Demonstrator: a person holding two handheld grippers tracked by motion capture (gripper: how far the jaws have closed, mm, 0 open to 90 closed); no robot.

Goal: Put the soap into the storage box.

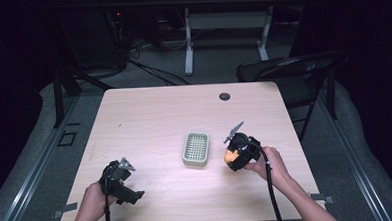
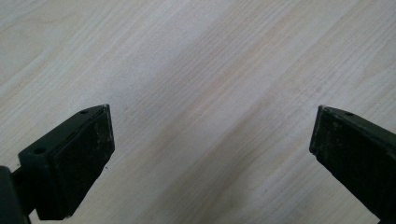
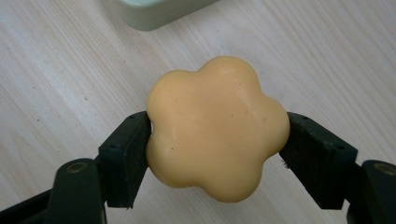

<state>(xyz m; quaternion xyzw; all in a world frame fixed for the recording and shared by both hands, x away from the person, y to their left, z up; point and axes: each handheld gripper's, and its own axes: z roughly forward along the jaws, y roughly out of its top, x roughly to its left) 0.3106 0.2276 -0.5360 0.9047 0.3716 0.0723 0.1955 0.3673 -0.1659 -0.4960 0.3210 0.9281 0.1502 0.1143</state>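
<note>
An orange flower-shaped soap [image 3: 215,126] sits between the jaws of my right gripper [image 3: 217,140], whose pads press on both its sides just above the wooden table. In the high view the same soap [image 1: 229,158] shows as an orange patch under my right gripper [image 1: 234,156], just right of a pale green soap dish [image 1: 196,148] with a ribbed grid. The dish's edge [image 3: 154,14] lies at the top of the right gripper view. My left gripper [image 1: 121,186] rests low at the table's front left, and its jaws [image 2: 212,140] stand wide apart over bare wood.
The light wooden table [image 1: 149,117] has a black cable grommet [image 1: 225,96] near its far edge. A black folding chair [image 1: 292,71] stands past the table's right corner. A white table frame [image 1: 188,36] and cables lie on the floor behind.
</note>
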